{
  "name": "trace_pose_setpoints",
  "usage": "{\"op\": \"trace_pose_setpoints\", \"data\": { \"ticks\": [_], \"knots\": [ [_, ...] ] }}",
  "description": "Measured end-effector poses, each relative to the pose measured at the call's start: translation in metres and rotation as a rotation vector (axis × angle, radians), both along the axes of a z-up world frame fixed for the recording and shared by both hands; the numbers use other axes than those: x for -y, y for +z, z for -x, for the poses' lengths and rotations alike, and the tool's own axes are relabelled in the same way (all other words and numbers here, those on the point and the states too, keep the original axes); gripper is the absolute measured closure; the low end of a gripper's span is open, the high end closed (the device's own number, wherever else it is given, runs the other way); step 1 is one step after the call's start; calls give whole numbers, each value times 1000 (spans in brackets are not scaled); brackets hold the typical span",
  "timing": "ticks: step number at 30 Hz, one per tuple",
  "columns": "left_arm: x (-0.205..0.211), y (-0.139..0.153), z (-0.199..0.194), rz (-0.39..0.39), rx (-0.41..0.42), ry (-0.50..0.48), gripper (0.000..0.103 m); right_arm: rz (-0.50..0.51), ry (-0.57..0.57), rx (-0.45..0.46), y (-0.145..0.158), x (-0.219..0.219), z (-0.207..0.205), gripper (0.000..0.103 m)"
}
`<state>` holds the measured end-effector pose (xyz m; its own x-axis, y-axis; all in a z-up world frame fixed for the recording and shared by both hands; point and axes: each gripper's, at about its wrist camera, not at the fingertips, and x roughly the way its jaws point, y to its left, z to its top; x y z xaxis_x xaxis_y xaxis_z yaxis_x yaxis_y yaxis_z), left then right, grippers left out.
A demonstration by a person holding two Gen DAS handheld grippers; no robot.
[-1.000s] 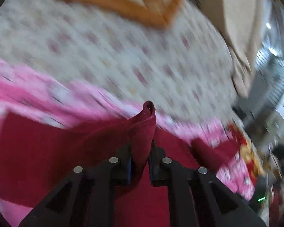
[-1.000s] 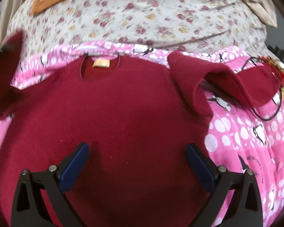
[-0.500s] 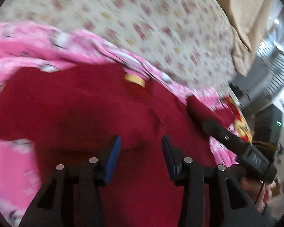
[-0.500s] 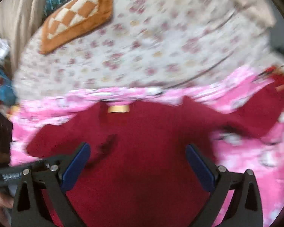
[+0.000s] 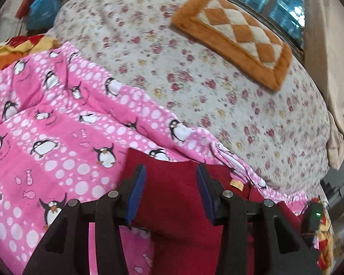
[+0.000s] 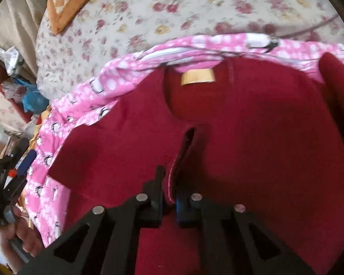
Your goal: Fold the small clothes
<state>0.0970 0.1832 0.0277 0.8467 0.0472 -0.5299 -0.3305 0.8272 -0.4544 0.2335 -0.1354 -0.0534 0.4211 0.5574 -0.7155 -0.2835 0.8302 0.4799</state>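
Note:
A dark red garment (image 6: 252,126) lies spread on a pink penguin blanket (image 6: 80,105), its tan neck label (image 6: 197,78) at the far side. My right gripper (image 6: 169,190) is over the garment's middle. Its jaws are closing tight on a raised ridge of the red cloth, and the pads press against it. In the left wrist view my left gripper (image 5: 170,192) hovers over the garment's edge (image 5: 172,206) near the label (image 5: 237,184). Its blue pads (image 5: 137,190) stand partly apart with nothing pinched between them.
Beyond the pink blanket (image 5: 57,126) stretches a floral bedsheet (image 5: 195,68) with an orange checked mat (image 5: 240,36) at the far side. A beige curtain (image 5: 328,68) hangs on the right. A person's hand (image 6: 23,238) shows at the lower left of the right wrist view.
My left gripper let go of the red cloth, opened partway and swung toward the garment's edge. My right gripper moved in over the garment's middle and shut on a fold.

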Motion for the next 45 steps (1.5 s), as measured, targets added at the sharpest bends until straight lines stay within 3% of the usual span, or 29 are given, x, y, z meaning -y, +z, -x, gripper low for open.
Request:
{"op": "trace_pose_setpoints", "data": {
  "ticks": [3, 7, 10, 15, 17, 19, 22, 25, 28, 30, 33, 34, 36, 39, 42, 45],
  "knots": [
    [-6, -2, 2, 20, -1, 11, 82, 55, -74, 48, 17, 28, -2, 96],
    [-6, -7, 1, 34, -21, 9, 82, 192, -206, 7, 16, 82, -10, 96],
    [2, -11, -6, 36, -39, -37, 82, 194, -251, -19, 12, 106, -9, 96],
    [43, -13, -27, -78, -81, -174, 82, 210, -236, -6, 12, 108, -6, 96],
    [62, -18, -39, -144, -110, -250, 80, 184, -214, -9, 10, 108, -9, 95],
    [86, -34, -54, -221, -197, -325, 80, 150, -211, 8, 10, 114, -6, 90],
    [100, -65, -68, -183, -341, -385, 80, 49, -238, 33, 30, 131, 6, 81],
    [101, -65, -67, -182, -341, -378, 79, 9, -218, 162, 59, 133, 24, 68],
    [102, -67, -65, -182, -343, -382, 78, 22, -128, 223, 63, 110, 29, 65],
    [106, -68, -65, -197, -339, -391, 73, 76, -79, 192, 49, 88, 19, 65],
    [112, -69, -67, -206, -338, -410, 64, 191, -85, 50, 10, 76, 1, 67],
    [112, -69, -68, -205, -338, -414, 60, 174, -104, 42, 3, 80, -1, 72],
    [112, -70, -69, -193, -337, -422, 55, 152, -138, 58, 17, 87, 2, 73],
    [111, -70, -69, -174, -333, -421, 52, 107, -194, 220, 64, 114, 23, 69],
    [113, -70, -69, -180, -335, -417, 52, 141, -344, 372, 105, 175, 43, 44],
    [117, -70, -69, -213, -344, -412, 52, 170, -550, 413, 117, 261, 54, 43]
  ]
}}
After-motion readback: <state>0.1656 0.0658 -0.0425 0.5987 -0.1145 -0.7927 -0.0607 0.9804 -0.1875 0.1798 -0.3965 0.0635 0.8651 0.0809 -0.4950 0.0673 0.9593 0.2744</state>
